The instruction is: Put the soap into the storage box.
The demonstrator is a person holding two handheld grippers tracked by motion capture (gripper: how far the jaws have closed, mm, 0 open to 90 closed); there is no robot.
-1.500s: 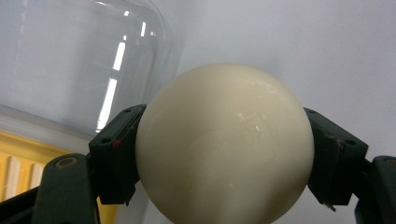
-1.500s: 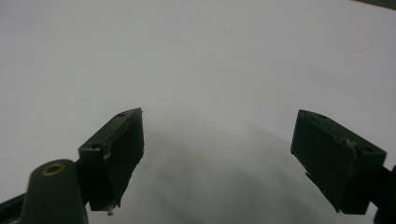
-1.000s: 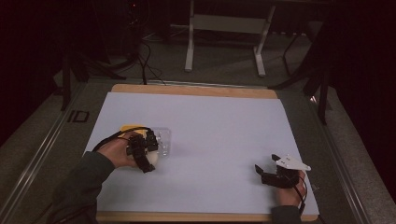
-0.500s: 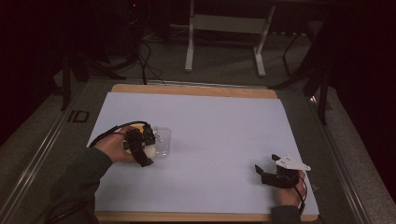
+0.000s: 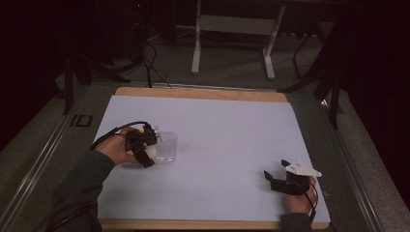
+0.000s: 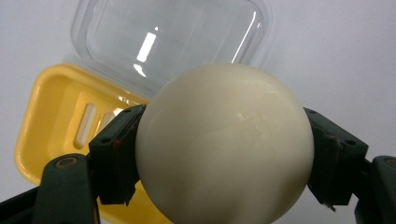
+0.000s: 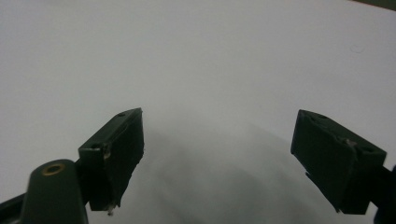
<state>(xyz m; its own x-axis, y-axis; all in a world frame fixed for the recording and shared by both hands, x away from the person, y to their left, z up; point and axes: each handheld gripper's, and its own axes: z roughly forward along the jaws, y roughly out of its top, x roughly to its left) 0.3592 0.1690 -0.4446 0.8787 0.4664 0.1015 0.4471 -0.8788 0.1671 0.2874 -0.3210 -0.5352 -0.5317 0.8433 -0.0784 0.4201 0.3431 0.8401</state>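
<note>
Dim room, dark floor with cables and a metal stand behind the table (image 5: 203, 94), wooden edge, top covered by a white sheet (image 5: 227, 140). Landmark: the clear lid (image 5: 167, 147), lying on the sheet at its left side.

Left gripper (image 5: 145, 145) sits right at the near-left edge of the clear lid, held in the person's left hand (image 5: 116, 150), cable looping off behind it. Jaws clamped on a cream ball (image 6: 224, 144), one pad on each side, ball fully between them, pads pressed against it. In the left gripper view the ball hangs in front of a yellow tray (image 6: 65, 130) with slots in its floor; tray looks empty. Yellow tray sits just beside the clear lid (image 6: 173, 42), edges touching or overlapping, can't tell which. Clear lid also empty, glare on it.

Right gripper (image 5: 278, 180) is well apart from the clear lid, near the sheet's front right corner, in the person's right hand (image 5: 300, 198), grey three-cornered plate on top. Jaws spread wide, nothing between them, bare white sheet (image 7: 201, 70) under them in the right gripper view.
</note>
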